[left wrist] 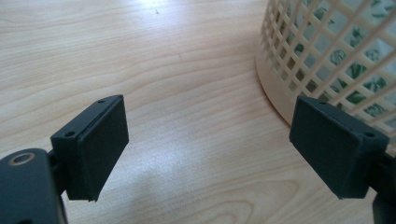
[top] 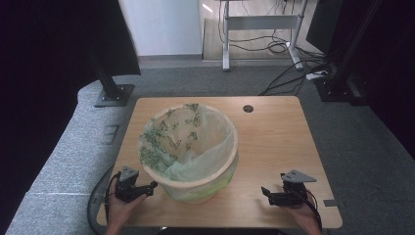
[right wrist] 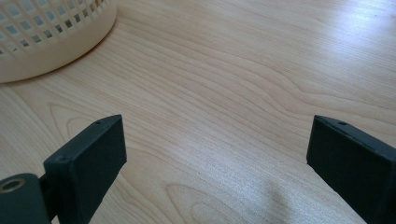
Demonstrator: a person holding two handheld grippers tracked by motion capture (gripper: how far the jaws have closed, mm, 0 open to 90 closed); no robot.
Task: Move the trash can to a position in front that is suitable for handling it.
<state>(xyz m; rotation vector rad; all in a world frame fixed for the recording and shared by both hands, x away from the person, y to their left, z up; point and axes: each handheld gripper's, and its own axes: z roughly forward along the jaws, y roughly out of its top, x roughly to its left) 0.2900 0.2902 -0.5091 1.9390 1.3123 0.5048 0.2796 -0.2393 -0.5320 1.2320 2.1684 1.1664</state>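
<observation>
A cream lattice waste basket [top: 230, 161] stands on the wooden table [top: 274, 142], lined with a thin bag [top: 169, 139] printed with green butterflies. My left gripper [top: 149, 188] rests low at the basket's near left side, open, nothing between its jaws. In the left gripper view that gripper [left wrist: 210, 154] hovers over bare wood, the basket's wall [left wrist: 327, 51] just beyond its right jaw. My right gripper [top: 266, 194] sits near the table's front right, open and empty. In the right gripper view it [right wrist: 217, 163] faces bare wood, with the basket's base [right wrist: 51, 37] at the upper left.
A round cable hole [top: 248, 108] is set in the table's far edge. Black stands [top: 112, 90] and dark curtains flank the table. A desk frame [top: 259, 24] and loose cables [top: 293, 73] lie on the floor beyond.
</observation>
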